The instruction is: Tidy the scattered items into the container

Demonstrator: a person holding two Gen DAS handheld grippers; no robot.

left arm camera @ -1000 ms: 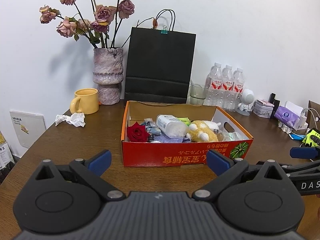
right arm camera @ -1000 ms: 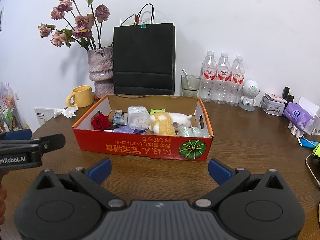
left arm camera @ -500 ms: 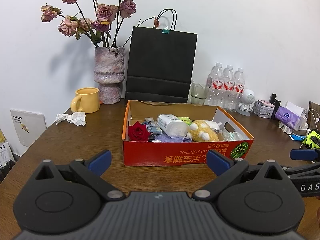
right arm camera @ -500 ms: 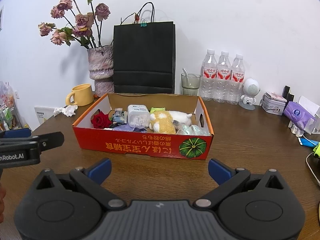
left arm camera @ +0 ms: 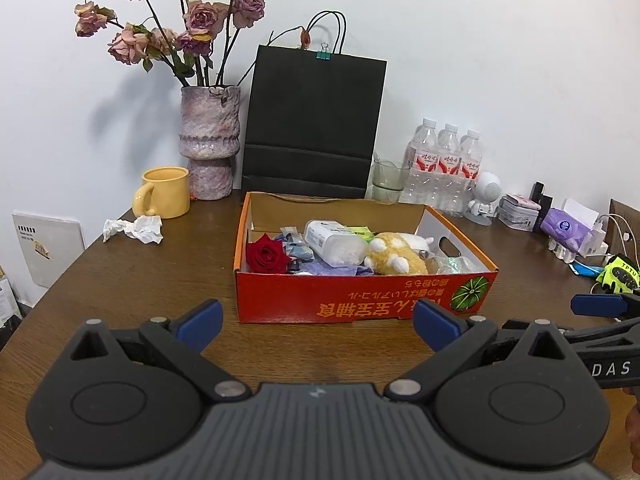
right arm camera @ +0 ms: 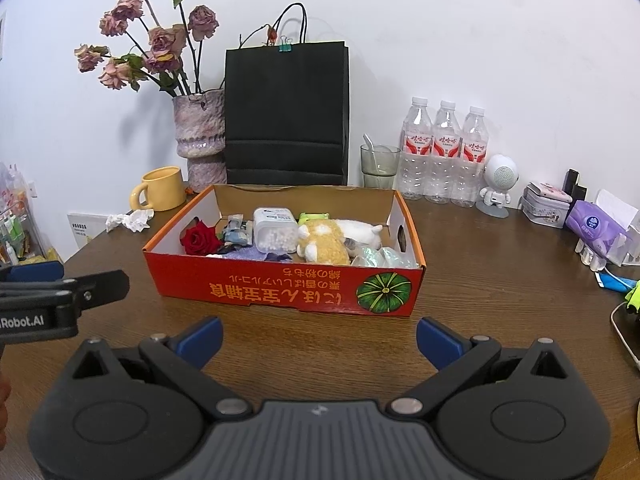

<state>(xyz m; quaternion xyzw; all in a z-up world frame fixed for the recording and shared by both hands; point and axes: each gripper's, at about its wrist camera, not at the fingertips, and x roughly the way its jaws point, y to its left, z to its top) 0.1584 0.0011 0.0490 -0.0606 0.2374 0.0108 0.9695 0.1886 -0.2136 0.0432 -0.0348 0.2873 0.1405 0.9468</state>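
Observation:
A red cardboard box (left arm camera: 360,304) (right arm camera: 280,288) sits mid-table. Inside lie a red rose (left arm camera: 266,256) (right arm camera: 198,238), a white plastic jar (left arm camera: 332,238) (right arm camera: 275,229), a yellow-and-white plush toy (left arm camera: 398,258) (right arm camera: 326,244), a purple cloth and shiny wrappers. My left gripper (left arm camera: 316,322) is open and empty, in front of the box. My right gripper (right arm camera: 318,338) is open and empty, also in front of the box. Each gripper's side shows in the other view.
A crumpled white tissue (left arm camera: 134,230) (right arm camera: 130,220) lies left of the box by a yellow mug (left arm camera: 164,192). Behind stand a vase of dried roses (left arm camera: 210,144), a black paper bag (left arm camera: 314,120), a glass, three water bottles (left arm camera: 444,168). Small items sit at the right edge.
Both grippers have drifted very slightly; the box sits a touch lower in the views. Nothing was picked up or released.

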